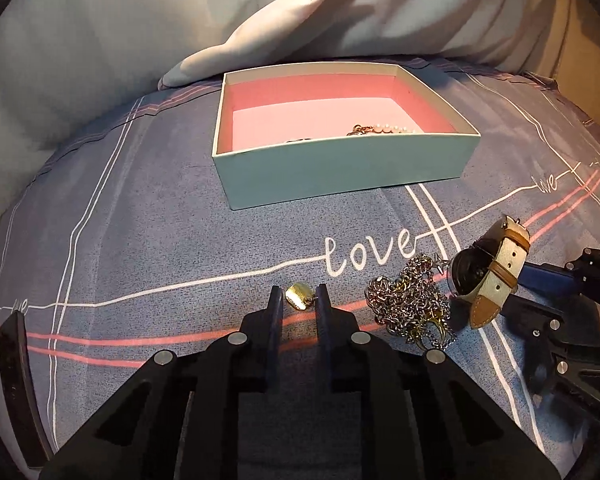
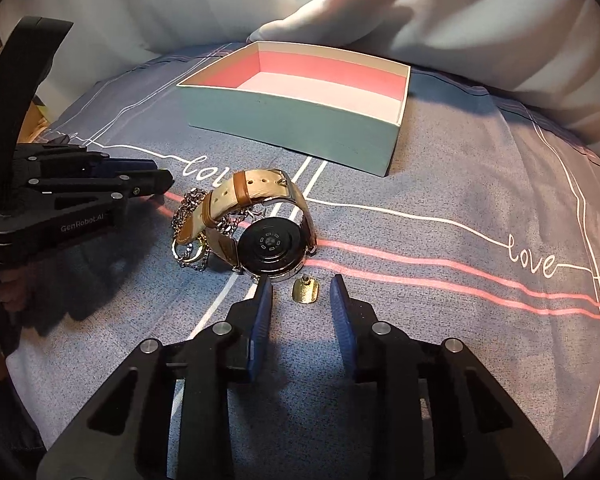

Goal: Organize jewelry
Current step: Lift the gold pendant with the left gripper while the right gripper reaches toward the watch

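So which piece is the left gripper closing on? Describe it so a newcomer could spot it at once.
Start at the open box with the pink lining on the blue bedspread. Come toward the camera past the word "love" to the left gripper. Between its fingers sits a small gold pendant, solid and smooth, unlike the tangled silver chains beside it.

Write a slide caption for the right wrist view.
Gripper straddling a gold earring, watch just beyond.

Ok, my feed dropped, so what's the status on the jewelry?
Left gripper shut on rounded gold earring. Right gripper open around square gold earring, not gripping. Watch tight beside it. Box open beyond.
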A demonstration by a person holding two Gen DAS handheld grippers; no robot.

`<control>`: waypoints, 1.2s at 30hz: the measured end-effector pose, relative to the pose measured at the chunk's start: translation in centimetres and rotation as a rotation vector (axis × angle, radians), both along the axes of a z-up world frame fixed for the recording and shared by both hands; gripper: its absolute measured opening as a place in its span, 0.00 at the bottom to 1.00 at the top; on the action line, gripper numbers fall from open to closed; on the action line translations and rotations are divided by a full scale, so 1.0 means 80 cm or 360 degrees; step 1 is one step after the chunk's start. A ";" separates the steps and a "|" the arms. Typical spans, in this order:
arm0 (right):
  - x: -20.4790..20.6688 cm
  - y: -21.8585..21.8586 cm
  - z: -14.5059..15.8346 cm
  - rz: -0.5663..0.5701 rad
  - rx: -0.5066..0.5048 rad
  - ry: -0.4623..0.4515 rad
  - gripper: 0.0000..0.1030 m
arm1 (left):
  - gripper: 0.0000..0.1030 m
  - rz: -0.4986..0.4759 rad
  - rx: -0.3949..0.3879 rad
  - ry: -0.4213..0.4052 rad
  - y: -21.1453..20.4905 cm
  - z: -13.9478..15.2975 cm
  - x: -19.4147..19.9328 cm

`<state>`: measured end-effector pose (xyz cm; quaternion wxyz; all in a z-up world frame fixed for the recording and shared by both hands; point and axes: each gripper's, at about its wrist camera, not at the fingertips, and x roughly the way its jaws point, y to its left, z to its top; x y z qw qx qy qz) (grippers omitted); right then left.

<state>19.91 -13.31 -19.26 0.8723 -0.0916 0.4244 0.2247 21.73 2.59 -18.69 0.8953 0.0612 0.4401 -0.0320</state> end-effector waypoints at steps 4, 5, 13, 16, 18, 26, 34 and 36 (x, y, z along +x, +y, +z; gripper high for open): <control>-0.003 -0.001 0.002 0.0002 0.0006 -0.0008 0.11 | 0.14 0.0029 -0.0137 0.0009 0.016 0.004 -0.004; -0.005 -0.001 0.003 0.0003 0.0010 -0.0007 0.11 | 0.14 0.0037 -0.0170 0.0009 0.020 0.006 -0.006; -0.018 -0.014 0.021 -0.0018 0.0115 -0.0013 0.11 | 0.14 0.0076 -0.0297 -0.0011 0.036 0.023 -0.023; -0.018 -0.019 0.027 -0.0030 0.0126 -0.0020 0.11 | 0.14 0.0076 -0.0300 -0.0005 0.035 0.025 -0.025; -0.015 -0.021 0.028 -0.0039 0.0119 -0.0019 0.11 | 0.14 0.0065 -0.0304 0.0006 0.033 0.024 -0.024; -0.012 -0.020 0.035 -0.0041 0.0133 -0.0019 0.11 | 0.15 0.0046 -0.0301 0.0035 0.025 0.024 -0.023; -0.002 -0.019 0.079 -0.0022 0.0181 -0.0140 0.11 | 0.15 0.0028 -0.0314 -0.0058 0.027 0.059 -0.012; 0.004 -0.019 0.094 -0.0017 0.0191 -0.0185 0.11 | 0.15 0.0022 -0.0318 -0.0095 0.027 0.072 -0.008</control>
